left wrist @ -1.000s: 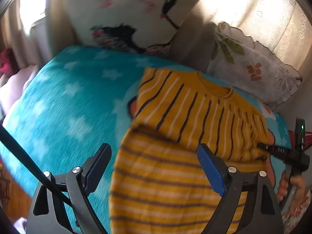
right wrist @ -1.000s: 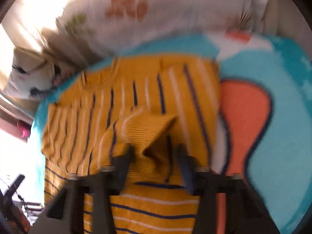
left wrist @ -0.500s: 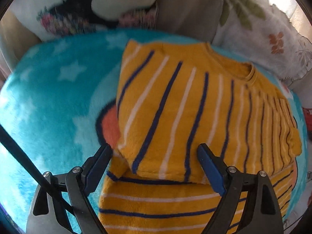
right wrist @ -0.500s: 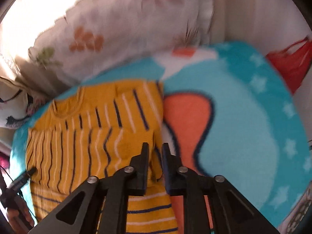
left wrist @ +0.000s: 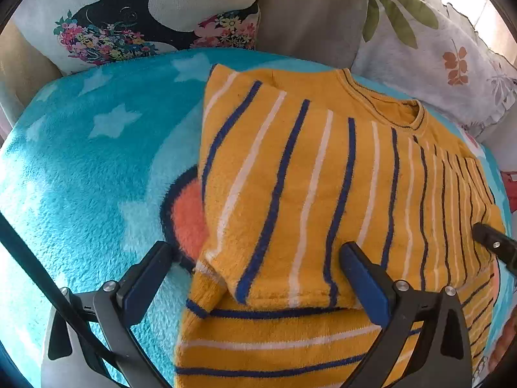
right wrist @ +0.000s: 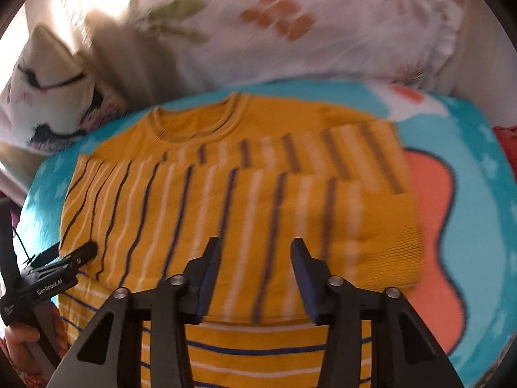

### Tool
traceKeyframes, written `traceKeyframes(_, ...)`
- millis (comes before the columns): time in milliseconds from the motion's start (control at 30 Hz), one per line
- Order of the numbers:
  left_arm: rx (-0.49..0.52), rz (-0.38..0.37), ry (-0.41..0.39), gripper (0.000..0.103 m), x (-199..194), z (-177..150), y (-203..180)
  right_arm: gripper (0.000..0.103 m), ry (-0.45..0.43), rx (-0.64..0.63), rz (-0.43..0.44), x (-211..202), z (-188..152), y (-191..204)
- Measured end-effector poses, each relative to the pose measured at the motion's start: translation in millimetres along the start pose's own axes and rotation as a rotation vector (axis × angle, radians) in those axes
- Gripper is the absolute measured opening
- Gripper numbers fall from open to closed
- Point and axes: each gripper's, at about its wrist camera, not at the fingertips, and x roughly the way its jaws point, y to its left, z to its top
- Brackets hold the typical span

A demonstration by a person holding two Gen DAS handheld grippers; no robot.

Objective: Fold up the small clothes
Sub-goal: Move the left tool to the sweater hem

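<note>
A yellow sweater (left wrist: 307, 200) with blue and white stripes lies on a turquoise star blanket (left wrist: 80, 168); both sleeves are folded across its chest. It also shows in the right wrist view (right wrist: 245, 194), with the right sleeve's cuff (right wrist: 381, 245) lying flat. My left gripper (left wrist: 258, 268) is open and empty, its jaws straddling the lower edge of the folded left sleeve. My right gripper (right wrist: 255, 258) is open and empty just above the sleeve's lower edge. The left gripper's fingers (right wrist: 77, 255) show at the left in the right wrist view.
A white pillow with a black figure and flowers (left wrist: 135, 16) and a white leaf-print pillow (left wrist: 436, 58) lean against the beige sofa back (left wrist: 310, 16) behind the blanket. An orange patch (right wrist: 436, 226) of the blanket lies right of the sweater.
My right gripper has let go of the sleeve cuff, opened, and swung left over the sweater. My left gripper stayed open and moved closer over the folded left sleeve.
</note>
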Motion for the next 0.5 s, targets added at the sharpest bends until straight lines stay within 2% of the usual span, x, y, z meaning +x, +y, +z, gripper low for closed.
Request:
traceKeyframes(133,-0.011,-0.034,0.013,0.098,-7.8,-7.7,8.3,0.048,0.016,-0.003,-0.02,15.3,-10.5,3.9)
traceKeyframes(267,-0.038,-0.043,0.014,0.093,-21.3,-28.3,15.6,0.048,0.01,-0.038,-0.023,11.0,-12.8,4.8)
traceKeyframes(500,-0.043,0.042,0.017,0.085,-49.3,-87.6,16.9,0.049,0.031,-0.052,0.052,-2.8,-31.9,-8.9)
